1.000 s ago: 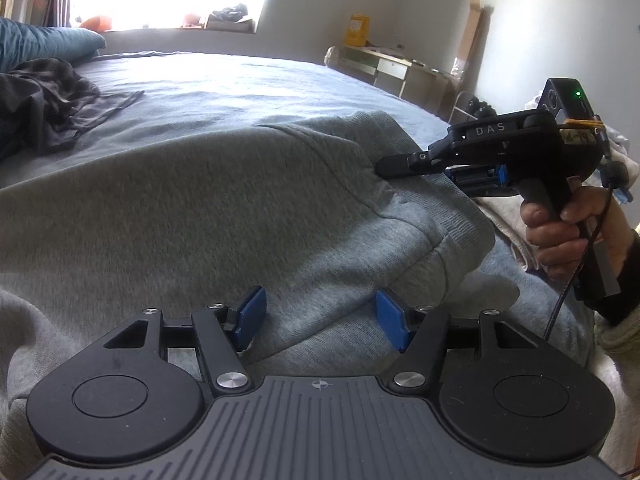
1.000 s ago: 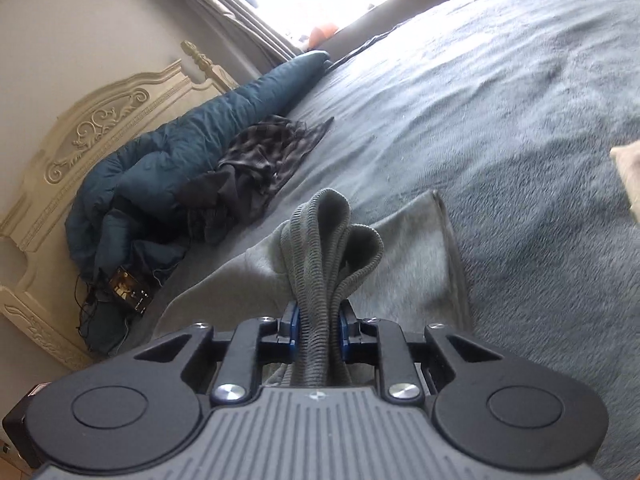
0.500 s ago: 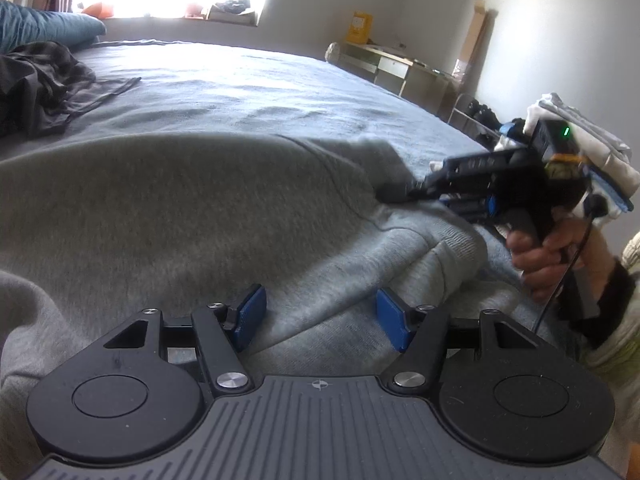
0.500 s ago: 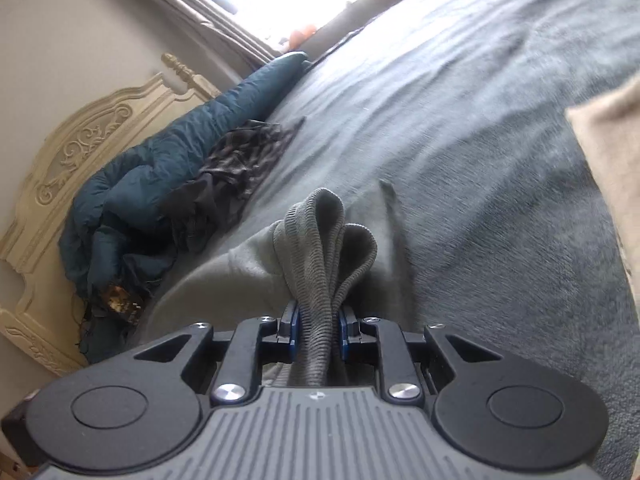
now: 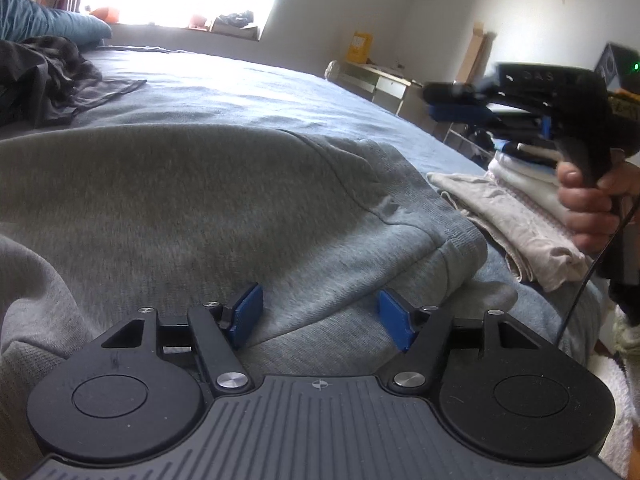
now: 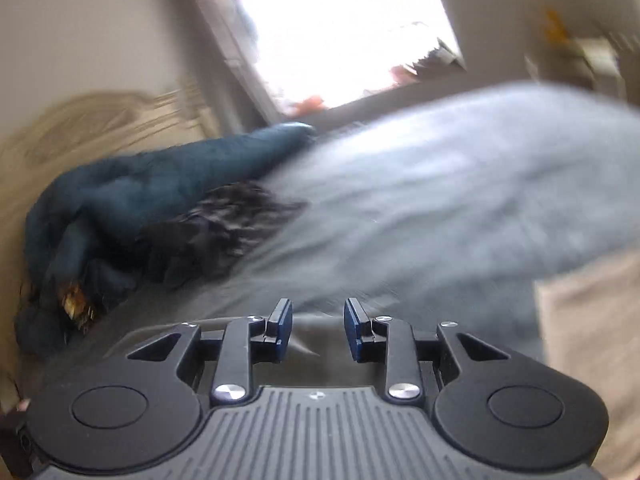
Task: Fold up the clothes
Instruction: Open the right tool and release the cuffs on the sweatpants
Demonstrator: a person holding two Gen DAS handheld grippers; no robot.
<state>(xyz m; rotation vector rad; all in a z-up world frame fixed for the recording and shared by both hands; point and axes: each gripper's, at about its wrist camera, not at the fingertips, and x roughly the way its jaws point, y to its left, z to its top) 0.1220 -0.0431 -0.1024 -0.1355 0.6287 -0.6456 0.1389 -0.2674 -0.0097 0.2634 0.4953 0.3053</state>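
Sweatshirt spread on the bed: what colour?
Heather grey sweatshirt, plain, no print visible. Clearest in the left wrist view.

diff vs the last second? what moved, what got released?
The right hand-held gripper let go of the ribbed hem of the grey sweatshirt: its jaws are opening with nothing between them, and in the left wrist view it has lifted off the garment into the air at the right. The left hand-held gripper stays open and low over the sweatshirt. The folded stack and the dark clothes are unchanged.
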